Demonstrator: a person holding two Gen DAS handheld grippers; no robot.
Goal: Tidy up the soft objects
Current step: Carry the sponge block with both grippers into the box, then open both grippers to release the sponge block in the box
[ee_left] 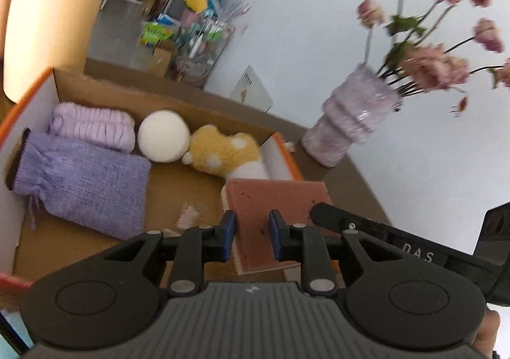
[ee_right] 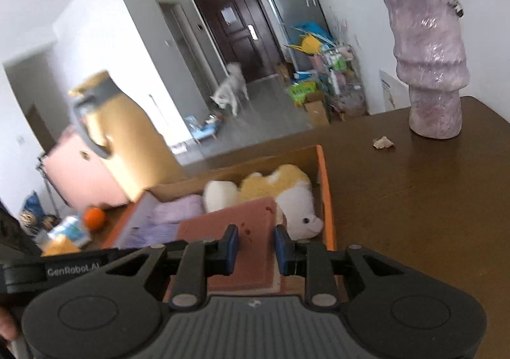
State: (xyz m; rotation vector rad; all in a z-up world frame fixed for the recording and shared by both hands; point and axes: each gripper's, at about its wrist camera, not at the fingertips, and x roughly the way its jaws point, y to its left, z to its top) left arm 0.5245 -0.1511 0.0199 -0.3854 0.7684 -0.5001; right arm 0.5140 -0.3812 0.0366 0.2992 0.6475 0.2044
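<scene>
- Nearest the lens: my left gripper (ee_left: 251, 233), blue pads narrowly apart and clamped on the near edge of a pink sponge block (ee_left: 274, 209). The grip looks firm; the block sits between the pads with no gap that I can see.
- Left side of the left wrist view: an orange-edged cardboard box (ee_left: 32, 97) on the brown table (ee_left: 350, 174). Inside, left to right: a purple woven pouch (ee_left: 86, 180), a folded lilac cloth (ee_left: 95, 129) behind it, a white ball (ee_left: 164, 136), and a yellow-and-white plush toy (ee_left: 223, 152).
- Centre: the sponge block hangs over the right-hand end of the box, not yet resting on its floor as far as I can judge.
- Right: a lilac vase (ee_left: 353, 123) with pink flowers (ee_left: 440, 69) stands on the table, apart from the box.
- My right gripper (ee_right: 255, 247) clamps the same block (ee_right: 239, 222) at its other edge, pads equally narrow. Both hands therefore carry one item.
- Step in hand, by my judgement: bringing the sponge block into the box with the other soft objects.
- Next move calls for lowering both grippers together onto the bare cardboard in front of the plush toy, keeping the block level, then loosening both grips together.
- Risk: the block could catch the orange box edge.
</scene>
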